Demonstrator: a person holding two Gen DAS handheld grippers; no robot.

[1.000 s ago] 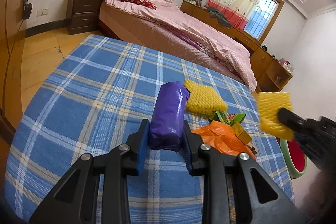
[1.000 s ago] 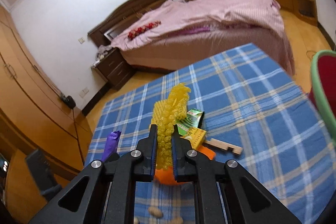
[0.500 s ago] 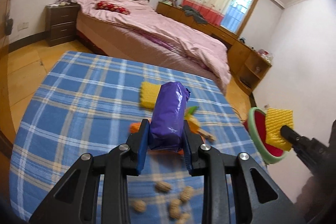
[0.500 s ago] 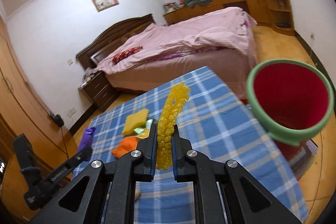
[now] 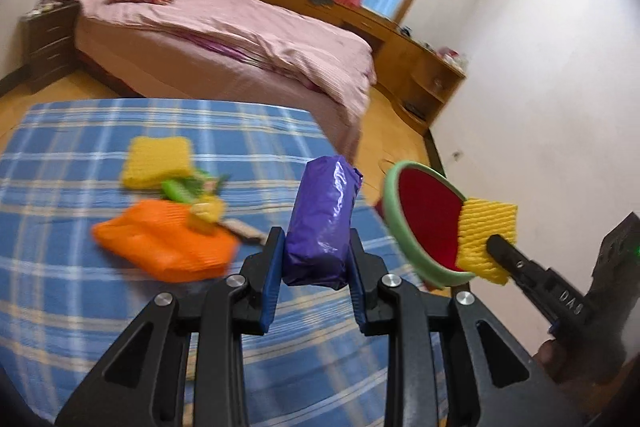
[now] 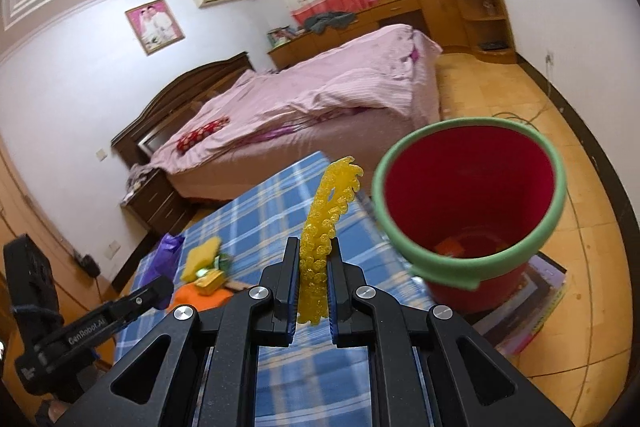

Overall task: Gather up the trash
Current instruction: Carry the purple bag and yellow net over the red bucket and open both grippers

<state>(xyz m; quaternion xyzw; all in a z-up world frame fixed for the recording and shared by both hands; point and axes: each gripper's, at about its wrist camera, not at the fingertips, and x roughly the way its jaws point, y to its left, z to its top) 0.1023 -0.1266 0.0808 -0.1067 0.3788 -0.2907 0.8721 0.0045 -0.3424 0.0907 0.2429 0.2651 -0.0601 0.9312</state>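
— Held items? Location?
— Glossy purple packet (image 5: pixel 322 223) clenched in left gripper (image 5: pixel 316 269); yellow foam net (image 6: pixel 326 223) pinched in right gripper (image 6: pixel 313 293), beside red bucket (image 6: pixel 468 263).
— Surroundings?
— Blue checked tablecloth (image 5: pixel 80 307), pink bed (image 5: pixel 224 31).

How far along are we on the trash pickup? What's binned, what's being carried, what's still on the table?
Done: something orange lies at the bottom of the red bin.
In hand: the right hand-held gripper is clamped on a yellow foam net near the rim; the left hand-held gripper grips a purple packet.
Left on the table: another yellow foam piece, an orange wrapper and green scraps.
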